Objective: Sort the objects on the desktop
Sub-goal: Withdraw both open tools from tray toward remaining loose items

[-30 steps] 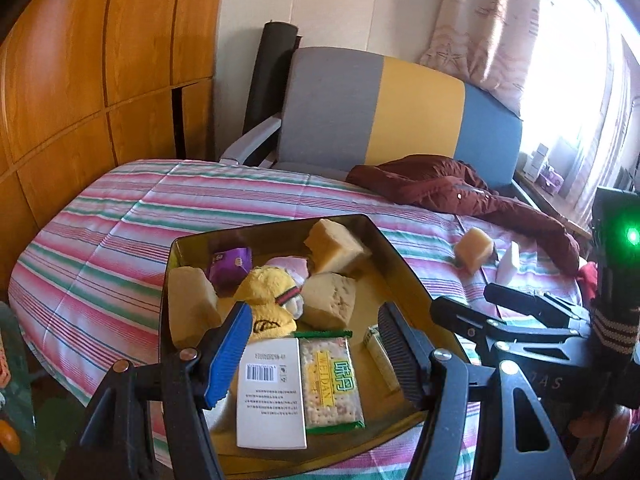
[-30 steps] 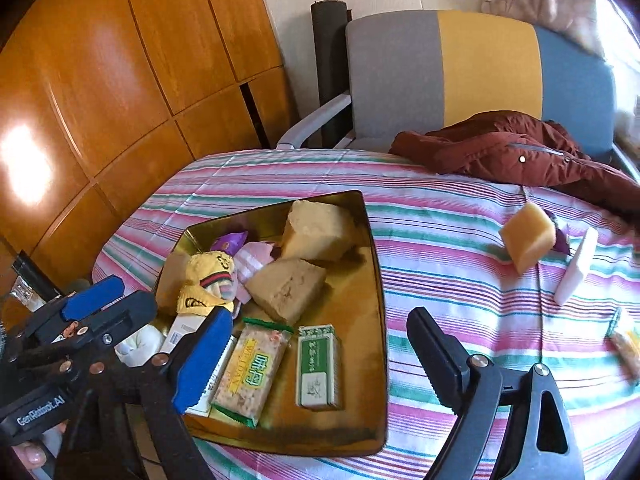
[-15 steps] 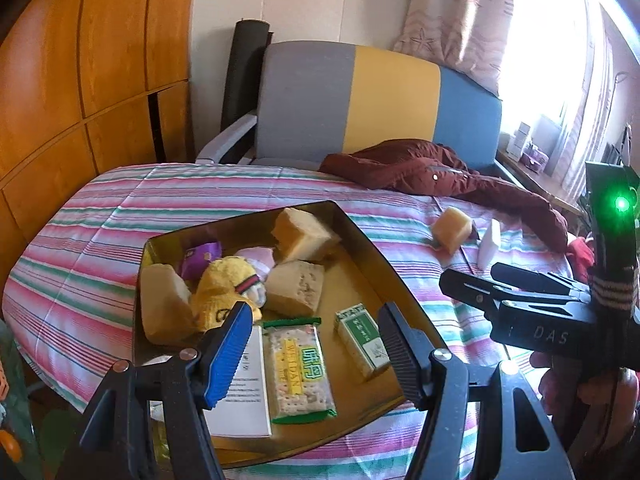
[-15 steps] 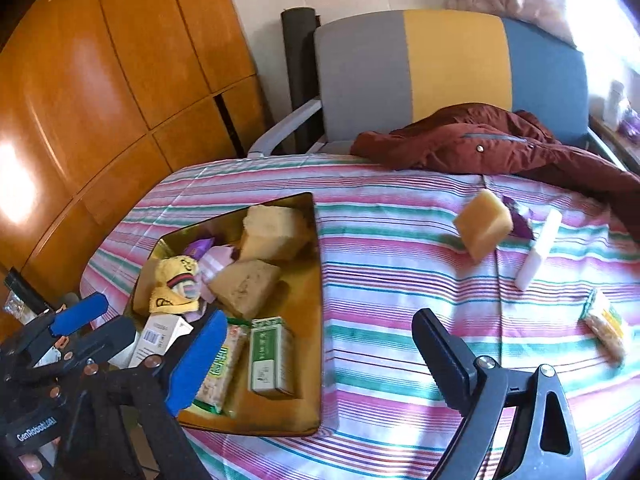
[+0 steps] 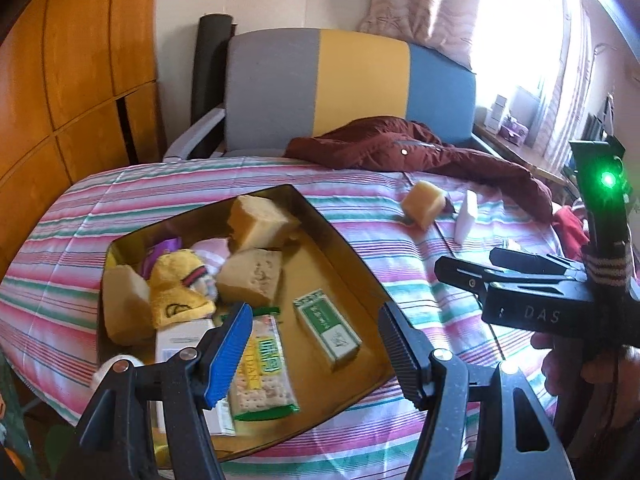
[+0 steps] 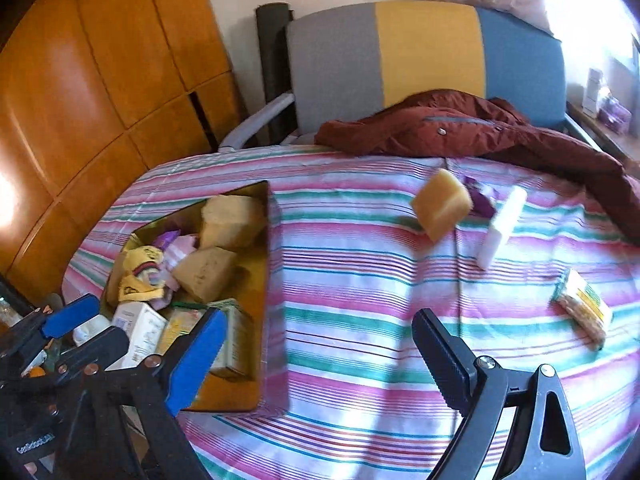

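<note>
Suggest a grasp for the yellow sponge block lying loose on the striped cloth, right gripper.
Probably from above, across the yellow sponge block's two flat side faces. It sits tilted on an edge, apart from the white bar, so angle the open right gripper to match the tilt.

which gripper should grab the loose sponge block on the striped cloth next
Right, probably. The right gripper is open and empty over the bare striped cloth, with the sponge block ahead of it. The left gripper hangs over the tray.
</note>
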### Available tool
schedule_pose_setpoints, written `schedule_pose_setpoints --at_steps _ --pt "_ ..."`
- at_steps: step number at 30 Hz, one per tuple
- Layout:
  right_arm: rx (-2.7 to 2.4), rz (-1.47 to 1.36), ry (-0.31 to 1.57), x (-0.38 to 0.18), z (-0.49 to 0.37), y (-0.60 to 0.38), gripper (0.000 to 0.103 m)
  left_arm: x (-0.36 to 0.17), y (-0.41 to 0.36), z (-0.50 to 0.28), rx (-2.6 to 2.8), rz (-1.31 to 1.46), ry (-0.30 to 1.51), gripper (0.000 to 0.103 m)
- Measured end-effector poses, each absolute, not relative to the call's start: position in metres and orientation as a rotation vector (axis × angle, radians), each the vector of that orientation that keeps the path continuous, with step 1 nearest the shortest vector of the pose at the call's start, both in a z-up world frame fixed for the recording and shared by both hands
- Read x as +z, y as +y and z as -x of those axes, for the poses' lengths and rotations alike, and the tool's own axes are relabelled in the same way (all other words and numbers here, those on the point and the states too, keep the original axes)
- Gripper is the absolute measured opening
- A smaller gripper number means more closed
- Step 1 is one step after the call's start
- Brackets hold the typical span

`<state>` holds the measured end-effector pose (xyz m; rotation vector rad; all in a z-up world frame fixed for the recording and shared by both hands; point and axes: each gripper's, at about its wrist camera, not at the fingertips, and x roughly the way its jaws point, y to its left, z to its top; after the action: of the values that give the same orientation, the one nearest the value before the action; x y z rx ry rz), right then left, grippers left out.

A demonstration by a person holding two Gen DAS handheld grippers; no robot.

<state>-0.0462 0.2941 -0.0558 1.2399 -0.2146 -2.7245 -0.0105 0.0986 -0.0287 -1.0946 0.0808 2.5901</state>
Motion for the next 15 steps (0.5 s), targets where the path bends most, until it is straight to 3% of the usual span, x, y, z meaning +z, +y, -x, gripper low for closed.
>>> schedule_pose_setpoints --at_steps 15 --pt "-2.796 -1.387 -0.228 -0.073 0.050 0.371 0.095 -0.038 0.137 0.010 2.481 1.112 0.147 0.066"
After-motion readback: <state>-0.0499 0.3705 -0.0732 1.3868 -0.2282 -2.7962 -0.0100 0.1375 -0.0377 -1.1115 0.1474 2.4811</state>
